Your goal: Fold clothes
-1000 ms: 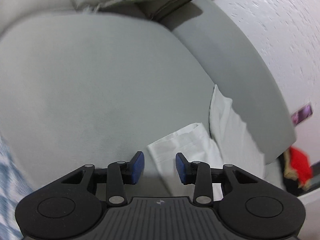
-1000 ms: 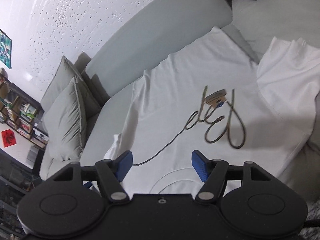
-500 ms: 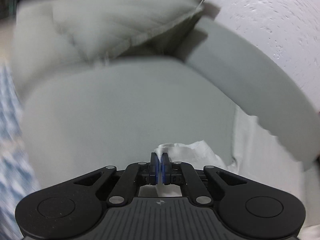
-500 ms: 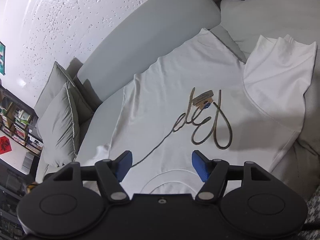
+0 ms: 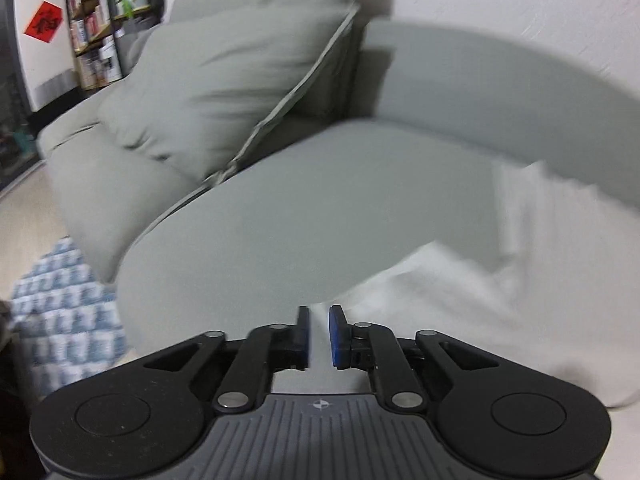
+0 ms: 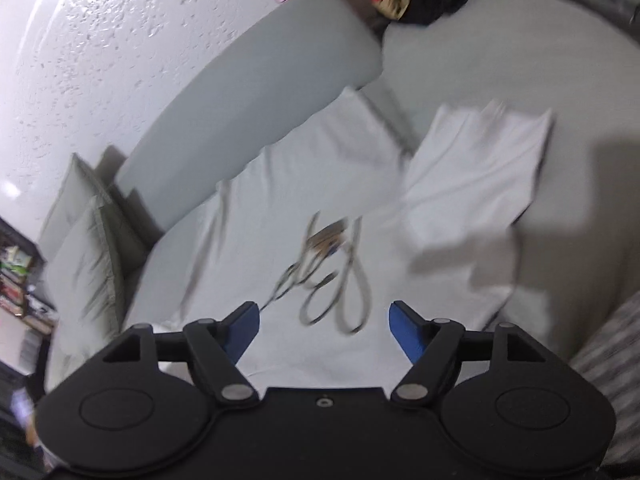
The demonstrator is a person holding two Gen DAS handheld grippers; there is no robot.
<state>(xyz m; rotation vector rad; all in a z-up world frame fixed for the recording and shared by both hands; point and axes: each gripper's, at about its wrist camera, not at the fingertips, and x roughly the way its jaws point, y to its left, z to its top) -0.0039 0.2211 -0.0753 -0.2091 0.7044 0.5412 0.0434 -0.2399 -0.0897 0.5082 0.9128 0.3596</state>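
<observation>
Grey sofa carried the white shirt lengthwise ahead of the gaping, empty right tool, while the left tool, its jaws opening slightly, pinched a shirt edge

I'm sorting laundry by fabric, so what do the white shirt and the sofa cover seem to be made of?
Shirt: probably a soft matte cotton knit; it drapes limply and creases, with a thin script print on it. Sofa: seemingly a tight-woven, matte grey upholstery cloth, smooth and taut over its padding. Blur hides the actual weave of both.

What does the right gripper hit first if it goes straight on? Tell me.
Most likely the white T-shirt spread on the grey sofa, near its looping script print. The right gripper points down at it, open and holding nothing; depth is uncertain.
</observation>
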